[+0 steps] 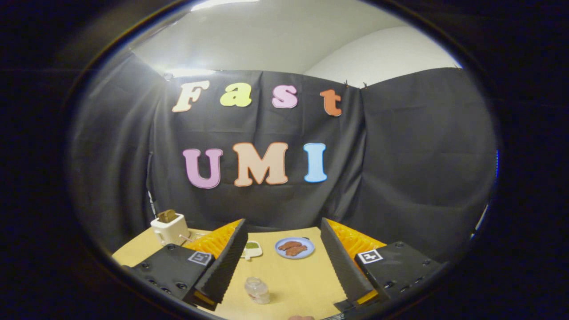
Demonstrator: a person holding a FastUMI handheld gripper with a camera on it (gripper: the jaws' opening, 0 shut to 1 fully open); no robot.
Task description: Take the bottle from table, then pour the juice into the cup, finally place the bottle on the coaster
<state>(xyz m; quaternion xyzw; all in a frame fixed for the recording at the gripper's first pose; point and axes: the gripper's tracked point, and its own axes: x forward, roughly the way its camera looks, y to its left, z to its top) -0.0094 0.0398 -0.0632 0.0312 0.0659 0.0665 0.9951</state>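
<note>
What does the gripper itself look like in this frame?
The gripper has two wedge-shaped fingers with ribbed inner faces and gridded outer sides. Each is mounted on a black block with screw holes, and each block carries a square black-and-white marker tag. No cables are visible.

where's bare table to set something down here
Bare tabletop lies between the open gripper fingers, from the clear bottle up toward the blue plate. Far left is crowded: toaster and small white dish.

Wooden table (306, 284) carries toaster (169, 229), small dish (252, 250), blue plate (294, 248), clear bottle (257, 290)
</note>
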